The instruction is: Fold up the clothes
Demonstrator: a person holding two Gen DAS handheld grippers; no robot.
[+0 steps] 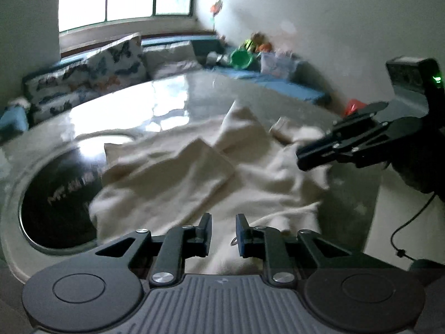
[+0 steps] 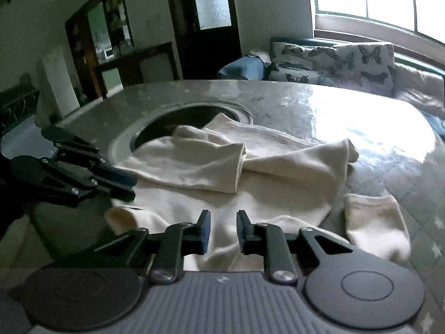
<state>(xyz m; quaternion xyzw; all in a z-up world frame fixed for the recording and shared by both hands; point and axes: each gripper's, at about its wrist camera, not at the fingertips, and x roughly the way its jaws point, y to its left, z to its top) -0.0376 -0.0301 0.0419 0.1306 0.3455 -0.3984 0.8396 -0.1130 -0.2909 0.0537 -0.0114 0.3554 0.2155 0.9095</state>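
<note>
From your left wrist camera, one cream garment (image 1: 194, 172) lies rumpled on the glossy, marbled grey table (image 1: 172, 97), soft knit cloth in loose folds, one flap doubled over near its middle. A round dark inset (image 1: 55, 194) with a pale ring sits in the tabletop to the left, partly covered by the cloth. Your left gripper (image 1: 223, 226) tilts down over the near hem, its two black fingers parted by a narrow gap with cloth beneath them, not pinched. Your right gripper (image 1: 311, 158) reaches in from the right edge above the garment's far side; from here you cannot tell how its jaws stand.

From your right wrist camera, the same garment (image 2: 222, 167) sprawls across the table (image 2: 361, 111), with two sleeves crossing at its middle. Your right gripper (image 2: 223, 224) angles down over the cloth, jaws slightly apart and grasping nothing. Your left gripper (image 2: 122, 183) enters from the left, fingertips nearly together at the cloth's edge.
</note>
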